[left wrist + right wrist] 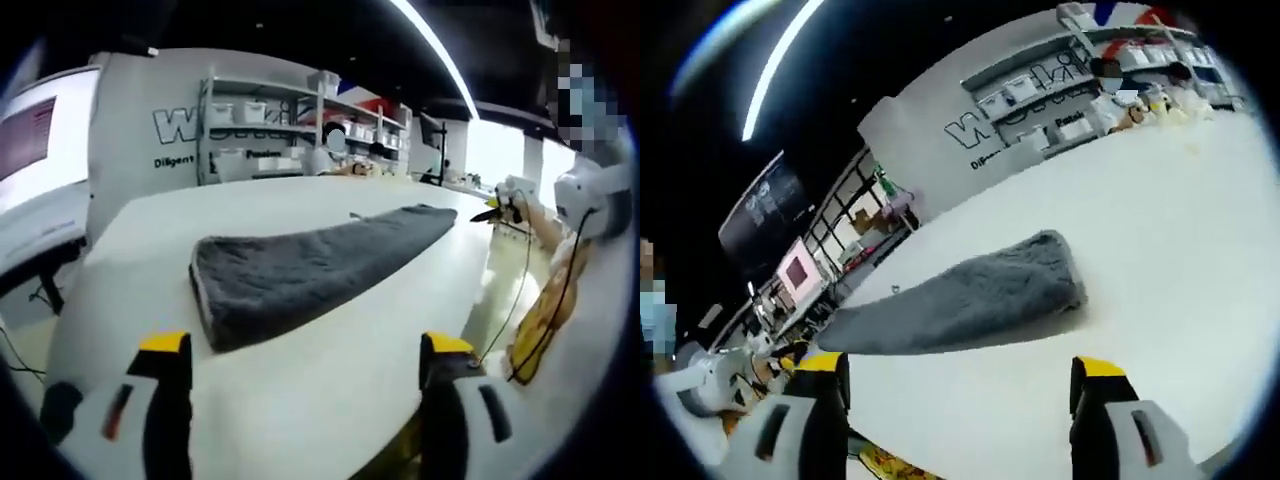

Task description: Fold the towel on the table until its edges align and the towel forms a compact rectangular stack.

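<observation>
Grey terry towel (320, 265) lies flat on the white tabletop (330, 390), already a long narrow strip, so likely one lengthwise fold is in; its short near end faces the left tool (307, 372), far end tapers away to the right. Left gripper view: the tool's yellow-tipped jaws stand wide apart, nothing between them, held back from the towel's near end and not touching it. Judgement: it hangs off the near edge, lined up with the strip's short end, ready to pinch that end for the next crosswise fold. At far right the right tool (505, 203) shows beyond the towel's far tip with a cable trailing down; small, its jaws can't be made out here. Shelving with bins (300, 130) and a lettered wall sit behind.

Right gripper view: same towel (965, 300), seen from its other end, running from near left to a rounded far right end, resting on the bare tabletop (1180, 260). Right tool (960, 375) spread wide, empty, well short of the cloth. The left tool (710, 385) shows low left. One tool per end suits bringing the ends together. Strip not yet a compact stack, so more folding is left.
</observation>
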`<control>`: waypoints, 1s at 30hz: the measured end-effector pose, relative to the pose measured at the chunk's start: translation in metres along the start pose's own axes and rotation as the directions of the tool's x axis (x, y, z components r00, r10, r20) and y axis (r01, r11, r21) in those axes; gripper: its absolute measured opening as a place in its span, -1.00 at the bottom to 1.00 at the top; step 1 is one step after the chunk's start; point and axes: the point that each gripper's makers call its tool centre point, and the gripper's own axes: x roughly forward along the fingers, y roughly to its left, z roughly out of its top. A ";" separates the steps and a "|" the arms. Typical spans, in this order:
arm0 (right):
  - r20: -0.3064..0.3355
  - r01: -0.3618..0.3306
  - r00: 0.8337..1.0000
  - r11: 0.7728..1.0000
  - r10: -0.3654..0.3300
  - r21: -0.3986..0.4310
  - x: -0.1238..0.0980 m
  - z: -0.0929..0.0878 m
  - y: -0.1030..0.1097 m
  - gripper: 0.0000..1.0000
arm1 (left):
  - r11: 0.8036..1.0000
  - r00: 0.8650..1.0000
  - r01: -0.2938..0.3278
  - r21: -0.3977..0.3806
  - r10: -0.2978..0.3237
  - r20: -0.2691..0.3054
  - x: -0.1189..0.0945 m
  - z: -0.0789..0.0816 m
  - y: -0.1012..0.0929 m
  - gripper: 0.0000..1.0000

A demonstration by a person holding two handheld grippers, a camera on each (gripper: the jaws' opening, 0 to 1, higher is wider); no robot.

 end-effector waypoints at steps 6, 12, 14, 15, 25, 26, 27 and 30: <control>0.130 -0.038 0.991 0.983 0.015 0.179 0.004 0.028 -0.007 0.70 | 1.000 1.000 0.008 -0.004 -0.008 0.010 0.000 0.001 -0.001 0.98; 0.175 0.004 0.983 0.958 -0.056 0.285 0.017 0.032 -0.018 0.52 | 1.000 1.000 0.010 -0.017 -0.010 0.020 -0.002 0.000 -0.002 0.98; 0.185 0.018 0.980 0.953 -0.077 0.302 0.019 0.033 -0.022 0.44 | 1.000 1.000 0.011 -0.025 -0.010 0.028 -0.004 0.000 -0.002 0.98; 0.188 0.020 0.979 0.951 -0.082 0.310 0.020 0.034 -0.024 0.40 | 1.000 0.999 0.011 -0.027 -0.010 0.031 -0.005 0.001 -0.002 0.98; 0.167 0.066 0.977 0.926 -0.136 0.372 0.028 0.037 -0.051 0.23 | 0.999 0.999 0.005 -0.035 -0.004 0.034 -0.005 0.000 -0.001 0.98; 0.171 0.063 0.976 0.922 -0.138 0.382 0.030 0.039 -0.054 0.17 | 0.999 0.999 0.005 -0.035 -0.004 0.033 -0.004 0.000 -0.001 0.98; 0.170 0.065 0.975 0.921 -0.140 0.385 0.031 0.040 -0.056 0.12 | 0.999 0.999 0.005 -0.035 -0.004 0.033 -0.003 0.000 -0.001 0.98; 0.191 0.099 0.961 0.898 -0.198 0.429 0.034 0.042 -0.070 -0.03 | 0.999 0.999 0.012 -0.037 -0.010 0.032 -0.001 0.001 -0.001 0.97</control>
